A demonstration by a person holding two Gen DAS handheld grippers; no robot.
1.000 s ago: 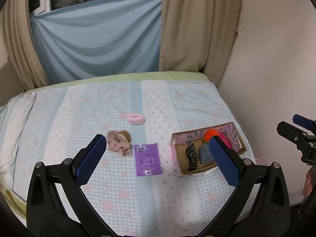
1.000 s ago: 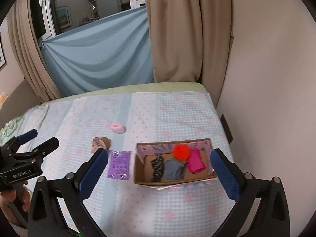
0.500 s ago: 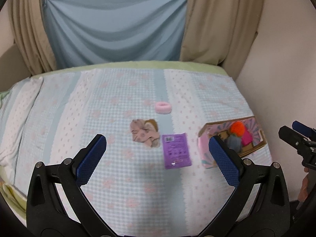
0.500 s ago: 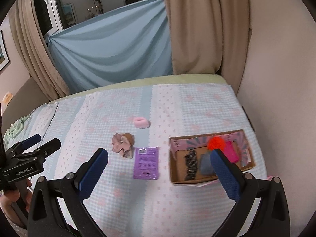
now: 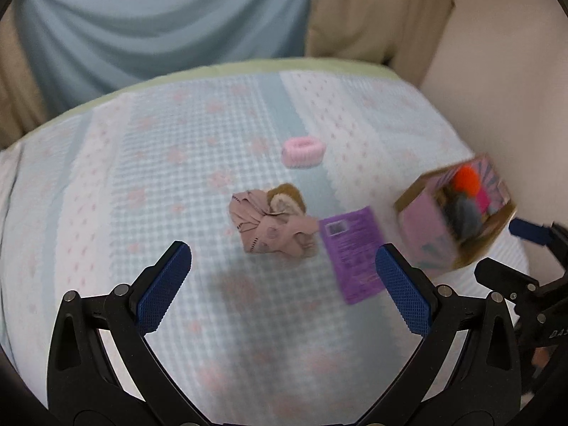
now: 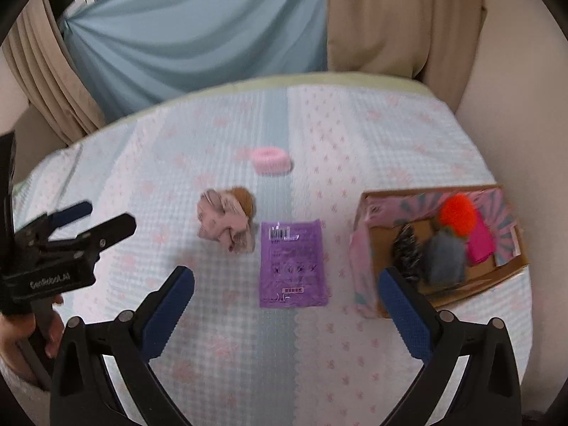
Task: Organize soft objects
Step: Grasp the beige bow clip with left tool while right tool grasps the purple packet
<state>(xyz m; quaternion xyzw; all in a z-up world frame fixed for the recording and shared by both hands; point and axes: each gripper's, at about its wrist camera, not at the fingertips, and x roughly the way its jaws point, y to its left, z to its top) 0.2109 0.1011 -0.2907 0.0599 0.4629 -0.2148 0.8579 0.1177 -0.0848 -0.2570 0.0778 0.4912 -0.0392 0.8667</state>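
Observation:
On the checked bedcover lie a pink scrunchie (image 5: 304, 151) (image 6: 271, 159), a crumpled beige-pink cloth with a brown piece (image 5: 273, 223) (image 6: 227, 222) and a flat purple packet (image 5: 351, 254) (image 6: 293, 264). A cardboard box (image 5: 431, 241) (image 6: 369, 266) at the right holds an orange pompom (image 6: 457, 213), a grey fluffy piece (image 6: 445, 257), a dark scrunchie (image 6: 408, 252) and a pink item (image 6: 480, 241). My left gripper (image 5: 282, 284) is open and empty, just short of the cloth. My right gripper (image 6: 285, 305) is open and empty over the packet.
The bed meets a beige wall (image 6: 514, 113) on the right. A blue sheet (image 6: 198, 35) and tan curtains (image 6: 383, 17) hang behind it. Each gripper shows at the edge of the other's view: the right one (image 5: 532, 248), the left one (image 6: 71, 227).
Both grippers have moved left and forward, closer to the cloth and the packet. The box has slid toward the right edge of both views. Both stay open.

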